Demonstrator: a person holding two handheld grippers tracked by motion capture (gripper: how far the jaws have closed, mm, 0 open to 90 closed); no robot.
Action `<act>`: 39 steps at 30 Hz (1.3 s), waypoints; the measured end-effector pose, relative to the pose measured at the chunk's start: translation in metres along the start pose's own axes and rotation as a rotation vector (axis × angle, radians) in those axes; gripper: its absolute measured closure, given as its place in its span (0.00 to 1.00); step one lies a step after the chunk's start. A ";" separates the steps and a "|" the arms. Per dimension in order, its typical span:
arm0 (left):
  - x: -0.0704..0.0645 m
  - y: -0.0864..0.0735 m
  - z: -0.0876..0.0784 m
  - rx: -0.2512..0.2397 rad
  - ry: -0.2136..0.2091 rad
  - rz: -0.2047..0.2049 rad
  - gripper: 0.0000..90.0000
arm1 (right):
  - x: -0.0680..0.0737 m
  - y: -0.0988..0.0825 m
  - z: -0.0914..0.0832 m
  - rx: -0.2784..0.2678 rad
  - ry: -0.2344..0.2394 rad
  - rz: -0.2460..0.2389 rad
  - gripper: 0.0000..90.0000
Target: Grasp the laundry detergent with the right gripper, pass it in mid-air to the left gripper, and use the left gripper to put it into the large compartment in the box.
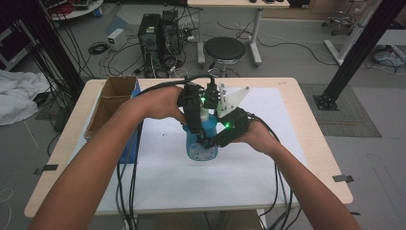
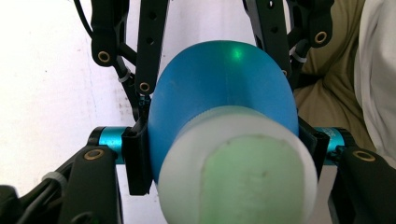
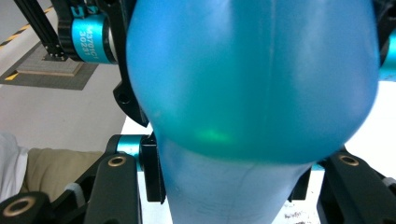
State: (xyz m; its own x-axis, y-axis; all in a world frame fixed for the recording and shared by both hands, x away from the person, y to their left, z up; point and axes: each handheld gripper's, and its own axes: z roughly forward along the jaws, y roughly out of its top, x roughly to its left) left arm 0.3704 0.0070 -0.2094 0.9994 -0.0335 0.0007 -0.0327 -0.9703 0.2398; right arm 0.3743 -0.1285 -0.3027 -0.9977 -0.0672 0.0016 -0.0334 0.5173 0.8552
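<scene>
At the left edge of the worktop (image 1: 287, 91), an open cardboard box (image 1: 111, 98) is standing beside a blue box side, well apart from the action at the centre. Moving right, the person's left forearm is reaching in from the bottom of the high view, and the left gripper (image 1: 195, 120) is pressing in from above on a blue plastic bottle (image 1: 202, 141) that is standing upright on the white sheet (image 1: 191, 177) covering the worktop.

In the left gripper view, the jaws are clamping the bottle (image 2: 224, 88) just below its white cap (image 2: 238, 168) — the black pads are sitting tight against both sides of the blue shoulder. A second pair of black jaws is showing farther off in that view, on either side of the bottle's body.

Farther right, the right gripper (image 1: 215, 139) is coming in from the side, a green light glowing on its body and a grey three-cornered plate rising above it. In the right gripper view, its jaws are gripping the bottle (image 3: 252, 79) lower down — the pads are pressing on the narrower waist under the bulging blue body.

Both grippers are holding the same bottle near the middle of the worktop, the left one higher, the right one lower. Beyond the worktop, a black stool (image 1: 224, 49) and computer towers (image 1: 158, 33) are standing on the grey floor.
</scene>
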 end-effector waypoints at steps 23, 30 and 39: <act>0.001 -0.003 -0.007 0.011 0.006 -0.028 0.42 | 0.002 -0.007 -0.021 0.039 0.013 0.023 0.24; 0.005 -0.012 -0.011 0.022 0.029 -0.071 0.42 | 0.005 -0.015 -0.043 0.118 -0.088 0.047 0.13; 0.013 -0.024 -0.018 0.033 0.080 -0.133 0.42 | -0.001 -0.030 -0.066 0.244 -0.130 0.101 0.13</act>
State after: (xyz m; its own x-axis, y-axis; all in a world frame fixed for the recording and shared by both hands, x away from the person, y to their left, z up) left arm 0.3847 0.0343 -0.1972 0.9923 0.1138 0.0485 0.1012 -0.9722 0.2110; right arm 0.3798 -0.2006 -0.2937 -0.9953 0.0969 0.0003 0.0690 0.7067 0.7042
